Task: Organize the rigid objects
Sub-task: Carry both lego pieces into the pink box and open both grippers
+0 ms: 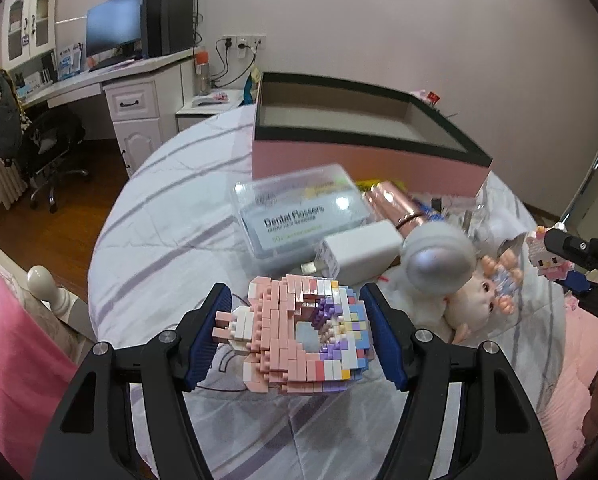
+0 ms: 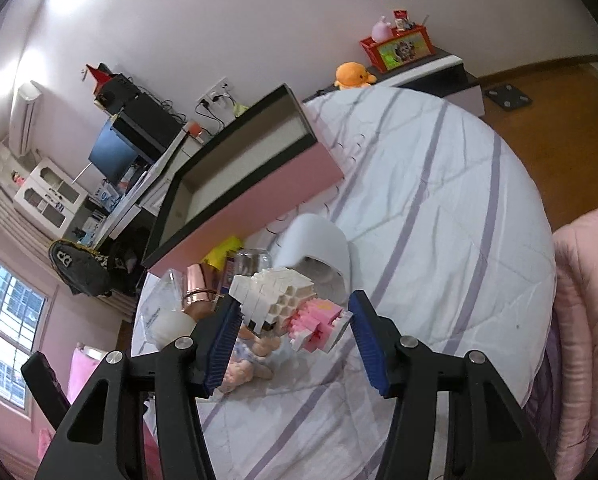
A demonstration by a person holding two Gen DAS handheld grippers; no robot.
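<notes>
both grippers pinch brick toys: left gripper (image 1: 295, 334) a donut (image 1: 299, 336), right gripper (image 2: 293, 338) a cat (image 2: 287, 304); studs could snap apart over the box (image 1: 363, 156).

A pink brick-built donut (image 1: 299, 332) with purple, blue and white pieces on one side is clamped between the blue pads of the left hand-held gripper (image 1: 297, 334), lifted above the striped bedsheet. A white and pink brick-built cat figure (image 2: 289, 310) sits between the pads of the right hand-held gripper (image 2: 293, 330), tilted. Behind them on the bed stands an open pink box (image 1: 363, 156) with a dark rim, its inside bare.
</notes>
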